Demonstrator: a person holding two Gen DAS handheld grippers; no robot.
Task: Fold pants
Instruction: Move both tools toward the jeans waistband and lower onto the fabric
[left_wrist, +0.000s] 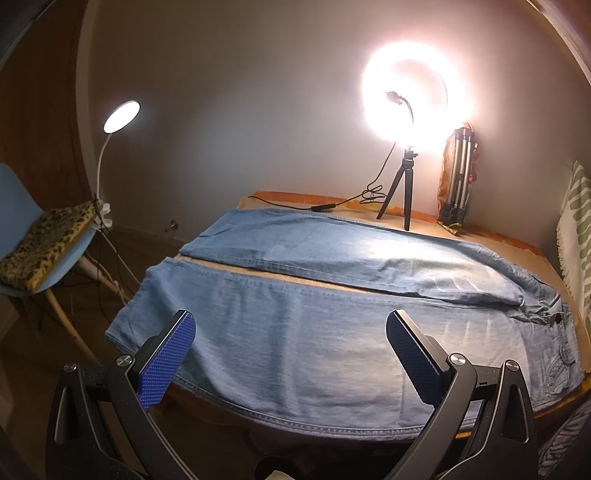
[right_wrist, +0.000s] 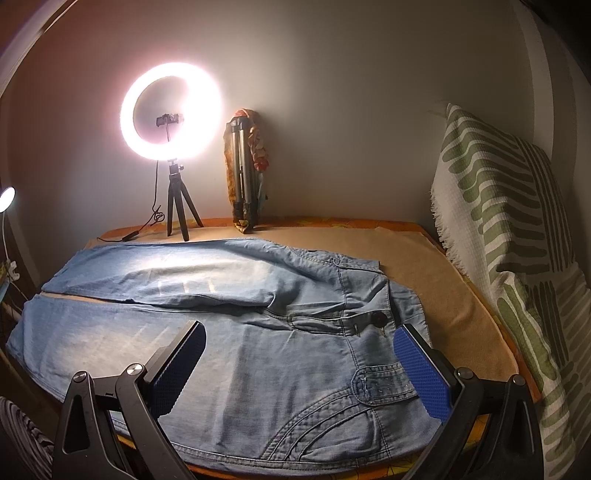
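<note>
Light blue denim pants (left_wrist: 314, 306) lie flat and unfolded on the tan-covered table (left_wrist: 461, 230), legs to the left, waistband to the right. The two legs lie side by side with a narrow gap. My left gripper (left_wrist: 291, 332) is open and empty above the near leg. In the right wrist view the pants (right_wrist: 258, 350) show the waistband, button and pocket. My right gripper (right_wrist: 299, 345) is open and empty above the near hip and pocket.
A lit ring light on a small tripod (left_wrist: 402, 192) and a folded tripod (left_wrist: 456, 184) stand at the table's far edge by the wall. A green-patterned cloth (right_wrist: 509, 240) hangs at the right. A blue chair with leopard cushion (left_wrist: 44, 243) and lamp (left_wrist: 122, 116) stand left.
</note>
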